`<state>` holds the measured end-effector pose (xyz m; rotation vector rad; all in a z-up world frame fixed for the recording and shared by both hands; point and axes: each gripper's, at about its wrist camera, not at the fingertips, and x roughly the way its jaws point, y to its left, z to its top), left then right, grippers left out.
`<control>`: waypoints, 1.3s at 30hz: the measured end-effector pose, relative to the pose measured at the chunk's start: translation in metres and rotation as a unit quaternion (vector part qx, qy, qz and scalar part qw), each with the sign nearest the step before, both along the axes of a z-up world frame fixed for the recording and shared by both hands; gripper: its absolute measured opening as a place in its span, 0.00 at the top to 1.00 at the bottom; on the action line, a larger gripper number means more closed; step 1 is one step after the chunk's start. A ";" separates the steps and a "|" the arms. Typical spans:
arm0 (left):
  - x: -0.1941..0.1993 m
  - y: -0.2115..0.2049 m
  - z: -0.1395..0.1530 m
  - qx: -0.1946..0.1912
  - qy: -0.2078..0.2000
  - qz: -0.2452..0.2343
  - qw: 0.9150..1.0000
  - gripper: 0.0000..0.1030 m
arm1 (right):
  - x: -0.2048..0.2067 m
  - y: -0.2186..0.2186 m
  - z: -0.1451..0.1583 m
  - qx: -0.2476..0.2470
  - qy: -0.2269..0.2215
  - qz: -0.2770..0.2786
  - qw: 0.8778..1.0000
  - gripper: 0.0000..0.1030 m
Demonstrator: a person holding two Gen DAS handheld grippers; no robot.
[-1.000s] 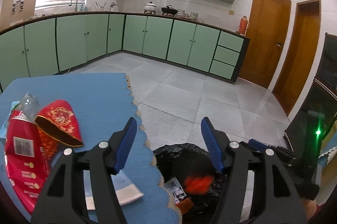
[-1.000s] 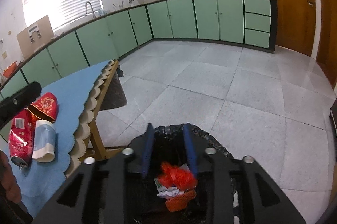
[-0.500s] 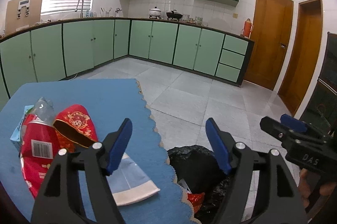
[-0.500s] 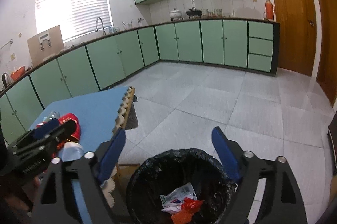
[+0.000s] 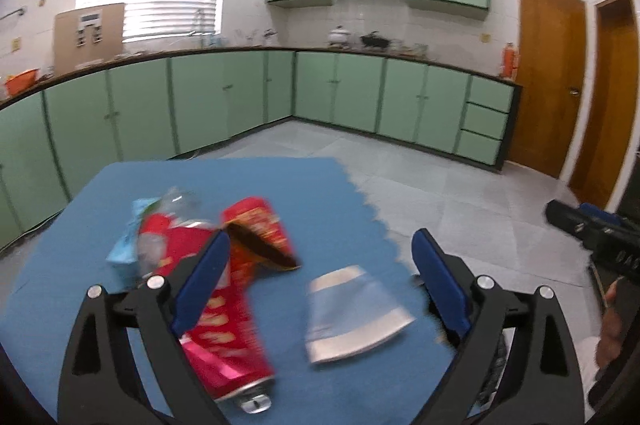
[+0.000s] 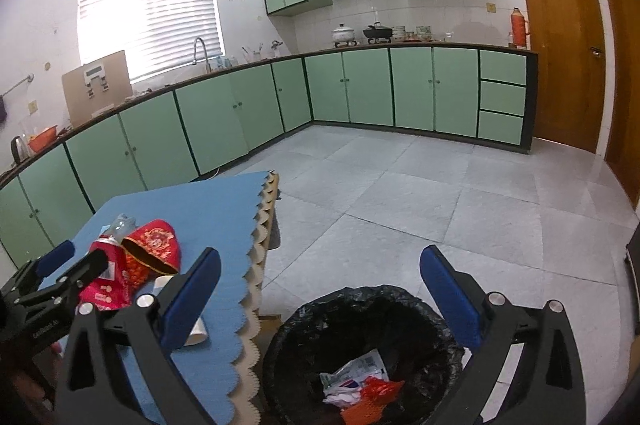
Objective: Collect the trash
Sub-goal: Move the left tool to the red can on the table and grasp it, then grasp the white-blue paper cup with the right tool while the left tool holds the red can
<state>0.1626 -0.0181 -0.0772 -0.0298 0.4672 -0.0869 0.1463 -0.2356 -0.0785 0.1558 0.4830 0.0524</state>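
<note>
1. The left gripper [image 5: 320,267] is hovering over the blue desk [image 5: 224,181], fingers spread wide and holding nothing.
2. Trash is lying on the desk: a red bag [image 5: 224,321] at the near left, a red cup [image 5: 260,229] just behind it, a pale cup [image 5: 352,309] to the right.
3. The right gripper [image 6: 320,283] is hanging over the black bin [image 6: 360,309] right of the desk, fingers wide and holding nothing.
4. Wrappers [image 6: 360,385] are lying inside the bin.

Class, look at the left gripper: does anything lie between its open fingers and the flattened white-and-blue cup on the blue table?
Nothing visible does. The left gripper is open above the cup on the table; the red wrappers lie beside it.
</note>
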 end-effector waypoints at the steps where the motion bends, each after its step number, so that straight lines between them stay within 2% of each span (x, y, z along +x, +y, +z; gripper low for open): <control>1: -0.002 0.008 -0.003 0.000 0.006 0.010 1.000 0.13 | 0.000 0.005 -0.001 -0.002 0.001 0.004 1.000 0.05; 6: -0.009 0.038 -0.021 0.000 0.037 0.040 0.999 0.13 | -0.002 0.027 -0.006 -0.006 0.003 0.021 1.000 0.05; 10: -0.013 0.055 -0.037 -0.018 0.060 0.047 0.997 0.14 | -0.004 0.043 -0.011 -0.012 0.002 0.032 0.999 0.05; 16: -0.004 0.065 -0.049 -0.036 0.070 0.049 0.996 0.15 | 0.000 0.062 -0.017 -0.020 0.009 0.047 0.999 0.05; 24: 0.008 0.070 -0.064 -0.065 0.092 0.045 0.993 0.34 | 0.009 0.071 -0.025 -0.028 0.017 0.057 0.998 0.05; 26: 0.010 0.067 -0.064 -0.067 0.094 0.042 0.992 0.41 | 0.012 0.073 -0.027 -0.029 0.019 0.059 0.998 0.05; 28: 0.012 0.066 -0.064 -0.070 0.096 0.039 0.992 0.57 | 0.015 0.076 -0.029 -0.030 0.023 0.061 0.997 0.05; 30: 0.014 0.064 -0.065 -0.075 0.101 0.034 0.991 0.66 | 0.017 0.078 -0.032 -0.032 0.027 0.062 0.997 0.05; 35: 0.011 0.064 -0.063 -0.087 0.095 0.030 0.991 0.73 | 0.021 0.084 -0.039 -0.036 0.038 0.066 0.996 0.05; 39: 0.002 0.061 -0.055 -0.080 0.088 0.023 0.993 0.77 | 0.022 0.087 -0.045 -0.041 0.043 0.070 0.996 0.05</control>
